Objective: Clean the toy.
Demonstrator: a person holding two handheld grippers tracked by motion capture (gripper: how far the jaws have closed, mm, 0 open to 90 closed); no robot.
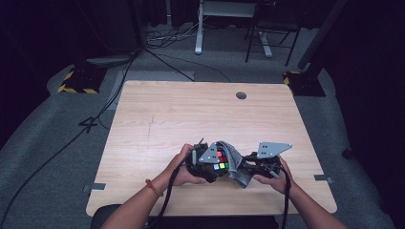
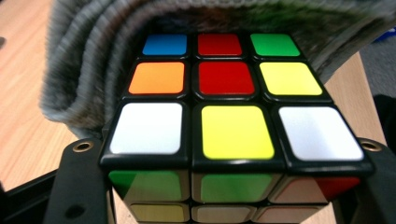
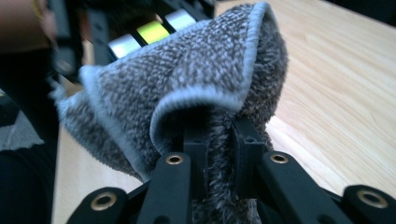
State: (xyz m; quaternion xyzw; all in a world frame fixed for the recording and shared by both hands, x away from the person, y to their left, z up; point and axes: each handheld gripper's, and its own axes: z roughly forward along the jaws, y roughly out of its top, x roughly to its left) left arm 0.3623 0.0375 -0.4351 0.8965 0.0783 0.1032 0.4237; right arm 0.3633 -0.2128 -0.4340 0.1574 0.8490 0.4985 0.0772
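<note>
A scrambled puzzle cube (image 2: 229, 107) sits between the black jaws of my left gripper (image 2: 233, 186), which is shut on its two sides; white, yellow, red and orange stickers face the camera. In the high view the cube (image 1: 221, 160) is held just above the table near its front edge, with the left gripper (image 1: 203, 164) on its left. A grey towel (image 3: 187, 88) is pinched between the jaws of my right gripper (image 3: 219, 154), which is shut on it. The towel (image 1: 234, 162) drapes over the far and right sides of the cube (image 3: 149, 30). The right gripper (image 1: 255, 167) is to the cube's right.
The light wooden table (image 1: 191, 114) has a round cable hole (image 1: 241, 95) near its far edge. Beyond it are a grey floor with cables (image 1: 167, 38), desk legs (image 1: 198, 28) and a chair base (image 1: 272, 43). Both forearms come in from the front edge.
</note>
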